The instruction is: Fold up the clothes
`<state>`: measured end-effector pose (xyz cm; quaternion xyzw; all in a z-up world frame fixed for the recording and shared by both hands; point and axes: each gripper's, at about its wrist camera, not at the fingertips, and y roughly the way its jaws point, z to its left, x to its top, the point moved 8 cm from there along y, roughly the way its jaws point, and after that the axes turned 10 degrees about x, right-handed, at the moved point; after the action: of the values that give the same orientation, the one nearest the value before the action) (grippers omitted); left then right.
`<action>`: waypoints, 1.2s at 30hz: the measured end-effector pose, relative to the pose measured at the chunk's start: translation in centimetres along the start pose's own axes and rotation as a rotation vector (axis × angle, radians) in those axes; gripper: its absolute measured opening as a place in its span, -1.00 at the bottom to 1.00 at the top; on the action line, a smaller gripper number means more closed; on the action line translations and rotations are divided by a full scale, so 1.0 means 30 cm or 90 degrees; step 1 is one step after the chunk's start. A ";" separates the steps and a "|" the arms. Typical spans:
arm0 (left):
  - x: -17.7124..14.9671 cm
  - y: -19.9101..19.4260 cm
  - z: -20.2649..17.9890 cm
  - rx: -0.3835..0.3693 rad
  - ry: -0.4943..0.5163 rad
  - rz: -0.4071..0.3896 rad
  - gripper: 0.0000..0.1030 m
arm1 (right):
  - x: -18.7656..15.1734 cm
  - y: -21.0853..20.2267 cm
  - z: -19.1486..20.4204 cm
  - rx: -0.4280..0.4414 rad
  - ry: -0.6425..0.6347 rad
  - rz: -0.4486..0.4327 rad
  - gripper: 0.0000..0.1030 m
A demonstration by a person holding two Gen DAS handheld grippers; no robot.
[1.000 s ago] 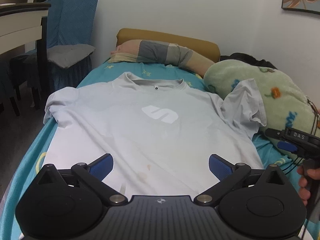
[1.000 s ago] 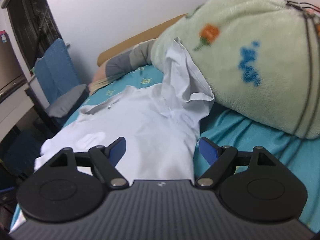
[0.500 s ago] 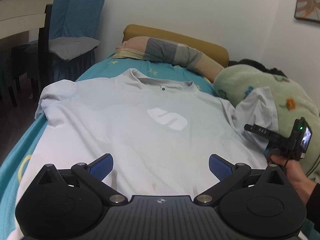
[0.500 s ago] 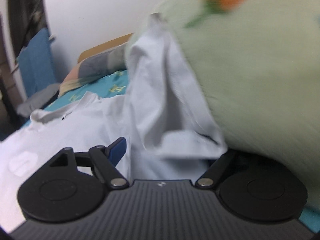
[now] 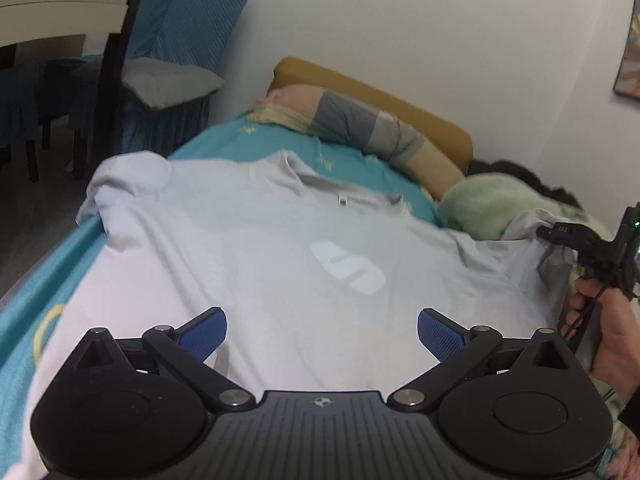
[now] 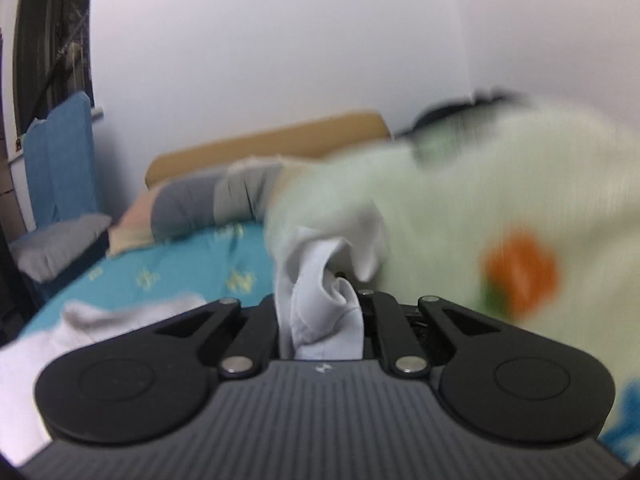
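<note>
A light grey T-shirt [image 5: 256, 264] with a white logo lies face up on the teal bed, collar toward the headboard. My left gripper [image 5: 322, 330] is open and empty, hovering over the shirt's lower part. My right gripper [image 6: 320, 320] is shut on the shirt's right sleeve [image 6: 320, 280], which bunches up between its jaws against the green blanket. In the left wrist view the right gripper [image 5: 560, 236] holds that sleeve at the far right.
A green plush blanket [image 6: 500, 240] is piled along the bed's right side. A striped pillow [image 5: 360, 128] lies at the tan headboard [image 5: 380, 92]. A blue-covered chair [image 5: 168, 76] and a dark table leg stand left of the bed. The teal sheet [image 5: 36, 276] edge drops off at left.
My right gripper moved up to the right sleeve and shut on it. My left gripper moved forward and turned a little over the shirt, still open.
</note>
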<state>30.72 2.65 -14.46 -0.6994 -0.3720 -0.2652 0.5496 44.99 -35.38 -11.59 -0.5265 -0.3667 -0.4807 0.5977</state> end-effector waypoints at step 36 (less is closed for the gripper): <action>0.054 0.117 0.259 0.110 0.004 0.022 0.99 | -0.187 -0.164 0.732 0.184 -0.011 0.172 0.63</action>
<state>34.21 10.11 -17.20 -0.6548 -0.3796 -0.2249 0.6136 40.26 -12.67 -11.65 -0.4835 -0.3631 -0.3342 0.7230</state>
